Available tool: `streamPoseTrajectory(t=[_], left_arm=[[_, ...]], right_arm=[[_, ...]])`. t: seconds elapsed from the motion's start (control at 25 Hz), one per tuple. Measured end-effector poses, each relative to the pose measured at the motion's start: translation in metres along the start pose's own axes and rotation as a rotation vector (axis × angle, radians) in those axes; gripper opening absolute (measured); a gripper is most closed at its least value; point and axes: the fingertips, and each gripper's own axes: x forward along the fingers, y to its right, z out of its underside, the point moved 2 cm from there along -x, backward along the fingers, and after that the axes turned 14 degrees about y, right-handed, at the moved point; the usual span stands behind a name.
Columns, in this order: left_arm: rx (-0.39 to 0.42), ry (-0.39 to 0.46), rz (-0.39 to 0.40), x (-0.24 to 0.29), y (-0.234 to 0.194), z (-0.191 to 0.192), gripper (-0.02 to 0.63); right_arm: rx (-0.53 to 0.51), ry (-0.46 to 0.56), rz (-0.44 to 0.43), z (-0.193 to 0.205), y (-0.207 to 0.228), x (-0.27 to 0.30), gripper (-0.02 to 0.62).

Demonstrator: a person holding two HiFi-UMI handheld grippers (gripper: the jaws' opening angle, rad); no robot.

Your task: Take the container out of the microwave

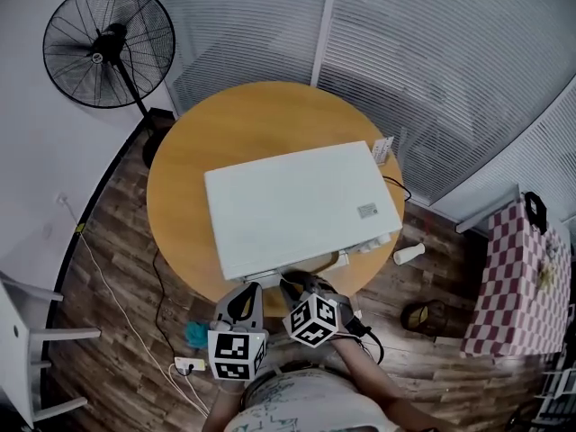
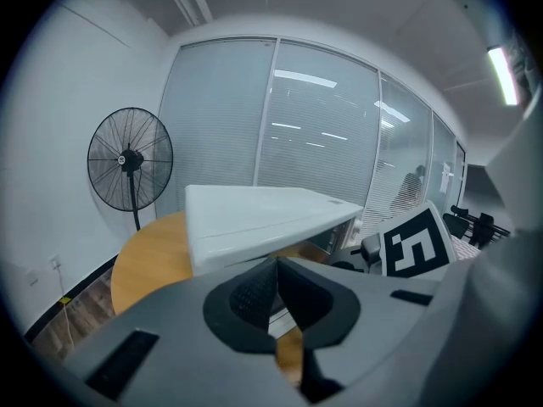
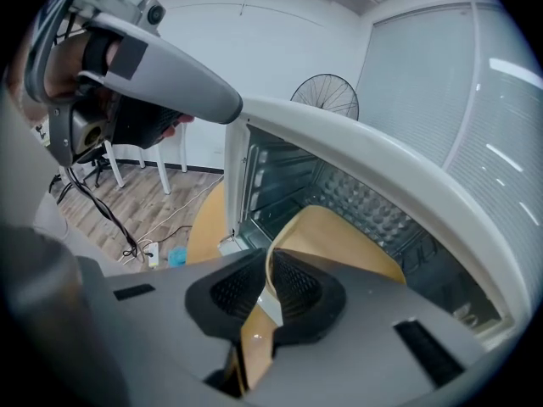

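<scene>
A white microwave (image 1: 297, 205) stands on a round wooden table (image 1: 234, 124), its front facing me. In the right gripper view its cavity (image 3: 280, 176) stands open, and a tan container (image 3: 339, 236) lies in the opening. My right gripper (image 3: 270, 270) is shut on the container's near rim, which runs between the pads. In the head view this gripper (image 1: 301, 286) sits at the microwave's front edge. My left gripper (image 1: 245, 297) hangs just to its left, off the microwave. Its jaws (image 2: 277, 282) are shut with nothing between them.
A black standing fan (image 1: 108, 43) is at the far left. A power strip (image 1: 189, 364) and cables lie on the wood floor near my feet. A white cup (image 1: 408, 253), a shoe (image 1: 427, 315) and a checkered cloth (image 1: 517, 277) are to the right. Blinded glass walls stand behind.
</scene>
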Motion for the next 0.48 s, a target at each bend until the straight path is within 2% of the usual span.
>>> streamPoseTrajectory(t=[0.36, 0.48], left_arm=[[0.016, -0.027, 0.077, 0.0, -0.001, 0.004, 0.014], [0.02, -0.031, 0.106, -0.001, -0.001, 0.006, 0.014]], right_arm=[[0.03, -0.03, 0.044, 0.002, -0.011, -0.007, 0.02], [0.089, -0.022, 0.058, 0.001, -0.014, -0.011, 0.02]])
